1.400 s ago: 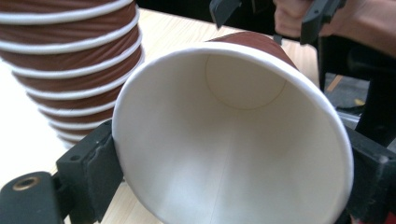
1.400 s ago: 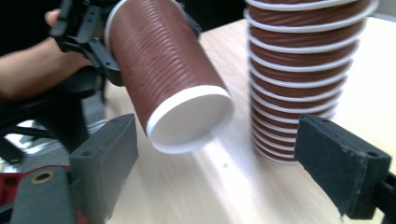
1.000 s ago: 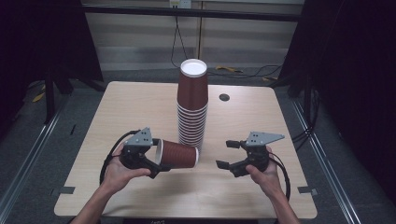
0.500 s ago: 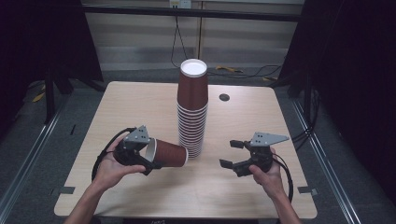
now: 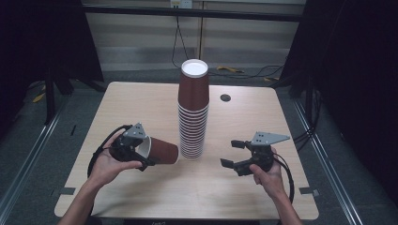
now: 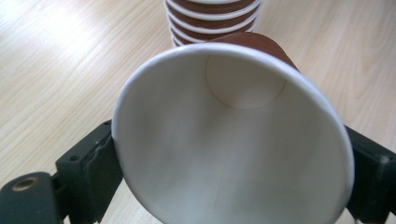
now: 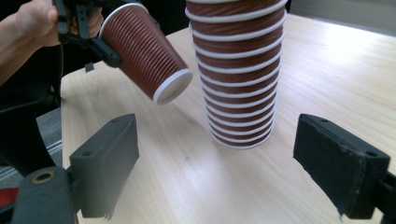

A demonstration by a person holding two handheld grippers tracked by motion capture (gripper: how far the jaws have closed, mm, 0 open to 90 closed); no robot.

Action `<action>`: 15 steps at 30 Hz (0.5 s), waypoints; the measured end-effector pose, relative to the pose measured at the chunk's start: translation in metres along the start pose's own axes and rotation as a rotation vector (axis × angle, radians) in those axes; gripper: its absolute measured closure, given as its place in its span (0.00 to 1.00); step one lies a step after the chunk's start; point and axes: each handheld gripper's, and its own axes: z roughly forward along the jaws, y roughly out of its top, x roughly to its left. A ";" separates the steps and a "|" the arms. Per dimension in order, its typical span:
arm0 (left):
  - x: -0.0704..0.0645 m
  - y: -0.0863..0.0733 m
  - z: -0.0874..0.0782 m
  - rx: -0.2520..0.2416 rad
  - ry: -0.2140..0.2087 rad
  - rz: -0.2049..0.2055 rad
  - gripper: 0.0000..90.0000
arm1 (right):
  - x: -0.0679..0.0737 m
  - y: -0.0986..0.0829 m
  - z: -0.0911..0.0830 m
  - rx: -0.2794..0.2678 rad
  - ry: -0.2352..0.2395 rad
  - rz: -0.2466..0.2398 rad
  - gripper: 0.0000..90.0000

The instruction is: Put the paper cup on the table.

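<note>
A tall stack of upside-down brown ribbed paper cups (image 5: 193, 112) stands in the middle of the wooden table (image 5: 141, 103). My left gripper (image 5: 141, 151) is shut on a single brown cup (image 5: 162, 150), held on its side just left of the stack's base. That cup's white inside (image 6: 224, 140) faces the left gripper camera, a jaw on each side of the rim. The right gripper view shows the held cup (image 7: 144, 56) tilted, base down toward the stack (image 7: 240, 70). My right gripper (image 5: 233, 153) is open and empty, right of the stack.
A small round dark grommet (image 5: 225, 98) sits in the table's far right part. Cables trail on the floor behind the table. Dark frames stand at both sides.
My left gripper has drawn the single cup leftward, away from the stack's base, and lifted it slightly. The right gripper has barely moved and stays open.
</note>
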 end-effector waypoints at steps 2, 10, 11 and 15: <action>0.003 0.000 0.002 0.033 0.002 0.006 0.10 | 0.000 -0.001 0.001 0.015 0.001 -0.011 0.16; 0.009 0.001 0.006 0.077 0.024 -0.017 0.10 | -0.004 -0.006 -0.003 0.012 -0.012 -0.001 0.16; 0.010 0.002 0.005 0.094 0.024 -0.002 0.10 | -0.004 -0.007 -0.003 0.014 -0.012 0.002 0.16; 0.016 0.008 0.006 0.142 0.061 -0.003 0.10 | -0.007 -0.008 -0.004 0.015 -0.010 0.008 0.16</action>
